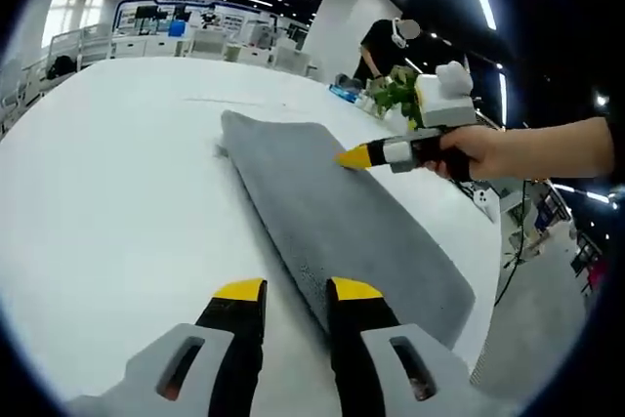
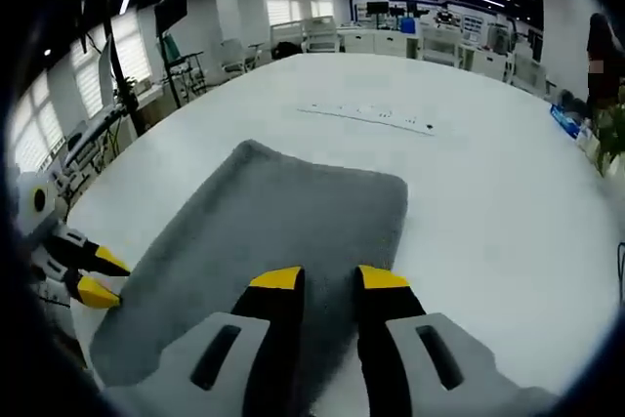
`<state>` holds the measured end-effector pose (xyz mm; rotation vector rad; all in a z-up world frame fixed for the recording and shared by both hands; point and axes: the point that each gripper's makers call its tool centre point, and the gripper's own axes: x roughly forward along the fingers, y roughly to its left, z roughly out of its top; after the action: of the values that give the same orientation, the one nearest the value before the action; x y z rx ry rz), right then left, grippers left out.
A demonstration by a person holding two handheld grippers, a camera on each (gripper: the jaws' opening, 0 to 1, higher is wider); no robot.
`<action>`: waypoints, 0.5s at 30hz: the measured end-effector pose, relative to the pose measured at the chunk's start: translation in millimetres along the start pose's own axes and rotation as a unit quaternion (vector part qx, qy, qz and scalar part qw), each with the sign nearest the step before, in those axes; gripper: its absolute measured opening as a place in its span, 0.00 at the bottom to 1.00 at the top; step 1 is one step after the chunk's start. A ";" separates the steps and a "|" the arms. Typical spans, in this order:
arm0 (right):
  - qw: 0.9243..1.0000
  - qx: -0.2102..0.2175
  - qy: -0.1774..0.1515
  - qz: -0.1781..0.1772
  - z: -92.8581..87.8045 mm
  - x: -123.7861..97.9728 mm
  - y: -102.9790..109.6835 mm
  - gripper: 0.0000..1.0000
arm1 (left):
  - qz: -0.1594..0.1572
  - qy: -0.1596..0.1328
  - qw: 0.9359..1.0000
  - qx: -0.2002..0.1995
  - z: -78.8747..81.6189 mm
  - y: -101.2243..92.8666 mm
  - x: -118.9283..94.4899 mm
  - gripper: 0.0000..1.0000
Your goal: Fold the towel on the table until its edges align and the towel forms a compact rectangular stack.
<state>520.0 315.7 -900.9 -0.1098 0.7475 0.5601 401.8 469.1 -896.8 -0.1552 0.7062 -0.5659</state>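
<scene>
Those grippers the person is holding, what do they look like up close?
Each gripper has two black jaws capped with yellow tips, rising from a light grey body with slotted openings: the left gripper, the right gripper. In the left gripper view, a hand grasps the right gripper's black handle, below its white top part.

Grey towel (image 1: 342, 217) on a white table (image 1: 117, 202) — yellow-tipped black grippers (image 1: 296, 292).
</scene>
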 end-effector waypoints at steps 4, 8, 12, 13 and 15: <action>1.000 0.025 -0.004 -0.010 -12.6 -12.6 -4.3 0.21 | -0.004 0.006 1.000 0.010 7.6 4.4 8.0 0.25; 0.999 0.033 -0.002 -0.018 -24.5 -26.2 -2.2 0.22 | -0.002 0.013 1.000 0.013 11.3 11.2 15.4 0.24; 0.999 0.049 -0.005 -0.022 -35.3 -34.8 -3.9 0.21 | -0.005 0.016 1.000 0.015 16.6 16.5 22.1 0.23; 0.998 0.051 -0.005 -0.022 -36.5 -35.3 -4.0 0.20 | -0.005 0.017 1.000 0.016 17.4 18.1 23.9 0.22; 0.998 0.060 -0.005 -0.019 -42.7 -36.4 -3.3 0.19 | -0.006 0.019 1.000 0.018 18.6 21.7 28.6 0.22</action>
<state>473.9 284.5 -908.2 -0.0098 0.7665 0.4769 441.1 470.9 -906.0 -0.1149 0.7326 -0.5951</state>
